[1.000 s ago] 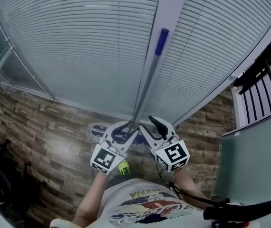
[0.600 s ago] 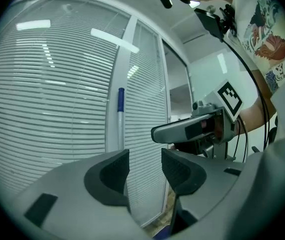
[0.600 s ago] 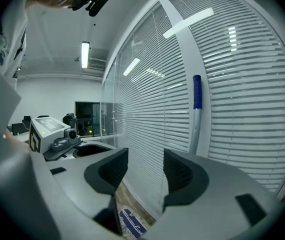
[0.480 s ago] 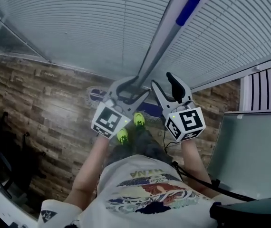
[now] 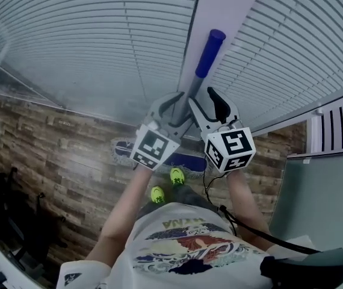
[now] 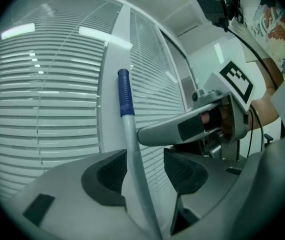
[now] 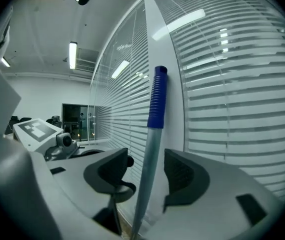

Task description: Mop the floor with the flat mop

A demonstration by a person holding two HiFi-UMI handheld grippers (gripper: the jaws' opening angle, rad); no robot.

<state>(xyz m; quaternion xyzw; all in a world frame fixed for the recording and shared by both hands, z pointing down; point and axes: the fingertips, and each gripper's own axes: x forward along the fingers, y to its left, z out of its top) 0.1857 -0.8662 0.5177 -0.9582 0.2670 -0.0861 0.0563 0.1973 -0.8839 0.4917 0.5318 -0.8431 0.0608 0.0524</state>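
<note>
The flat mop's grey pole [image 5: 191, 92] rises to a blue grip [image 5: 210, 53] in front of a white post. Its blue-grey head [image 5: 123, 149] lies on the wood-look floor, partly hidden by my grippers. My left gripper [image 5: 170, 108] and right gripper [image 5: 212, 104] sit side by side just under the blue grip. In the left gripper view the pole [image 6: 132, 154] runs close by one pad of the left gripper [image 6: 142, 171], with a gap to the other. In the right gripper view the pole [image 7: 150, 159] stands free between the pads of the right gripper [image 7: 145, 171]. Both sets of jaws have just been opening and are open.
Slatted blinds behind glass [image 5: 99, 41] fill the wall ahead, split by the white post [image 5: 219, 5]. The person's green shoes [image 5: 157, 194] stand on the floor [image 5: 57, 155] behind the mop head. Dark gear [image 5: 3, 215] lies at the left, a grey panel [image 5: 322, 191] at the right.
Both grippers now sit much closer under the blue grip than a second ago. Their jaws stand wider round the pole. The green shoes have come fully into view below them.
</note>
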